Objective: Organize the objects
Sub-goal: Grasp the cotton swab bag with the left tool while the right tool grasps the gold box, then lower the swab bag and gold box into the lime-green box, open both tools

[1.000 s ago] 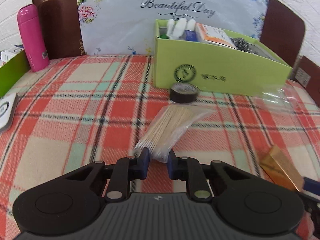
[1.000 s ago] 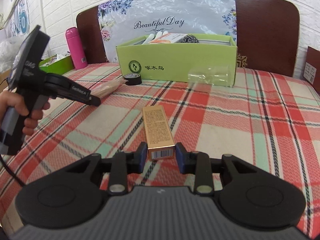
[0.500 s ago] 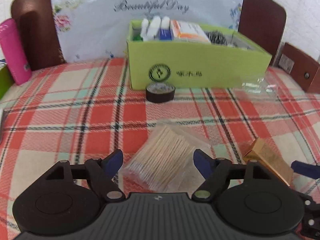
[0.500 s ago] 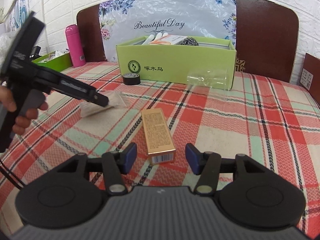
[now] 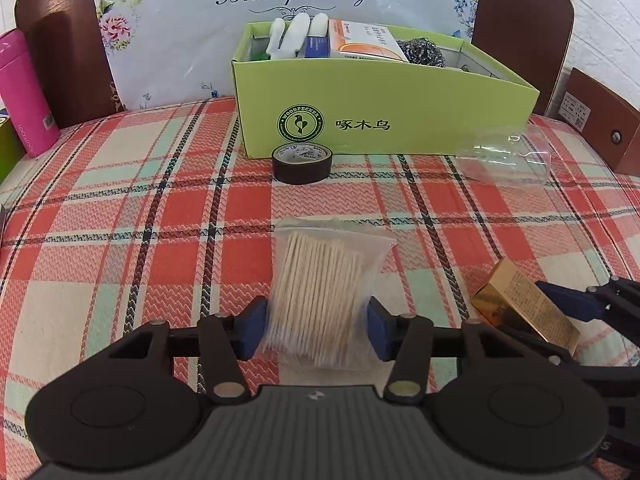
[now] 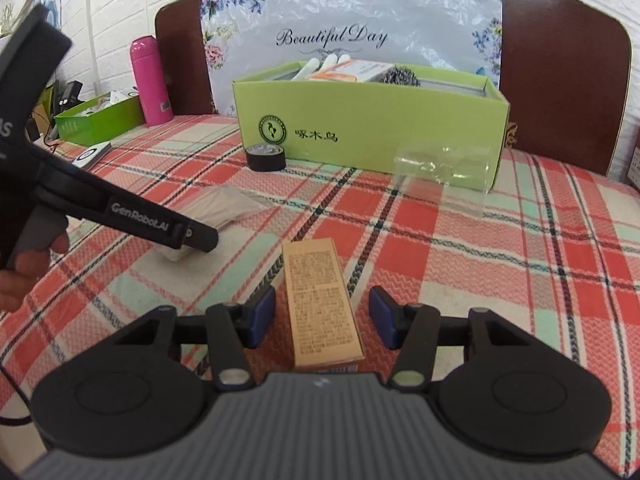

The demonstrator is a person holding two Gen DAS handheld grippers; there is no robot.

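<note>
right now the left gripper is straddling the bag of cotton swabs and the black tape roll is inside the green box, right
Not quite. The left gripper does straddle the bag of cotton swabs, but the black tape roll sits on the plaid cloth in front of the green box, not inside it; the left wrist view shows this.

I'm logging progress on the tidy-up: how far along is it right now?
Done: gloves, cartons and a steel scourer already sit in the light-green cardboard box. In hand: nothing gripped; left gripper straddles the clear bag of wooden sticks, right gripper straddles the gold rectangular carton, jaws open. Left: both, plus the black tape roll and clear plastic cup.
</note>
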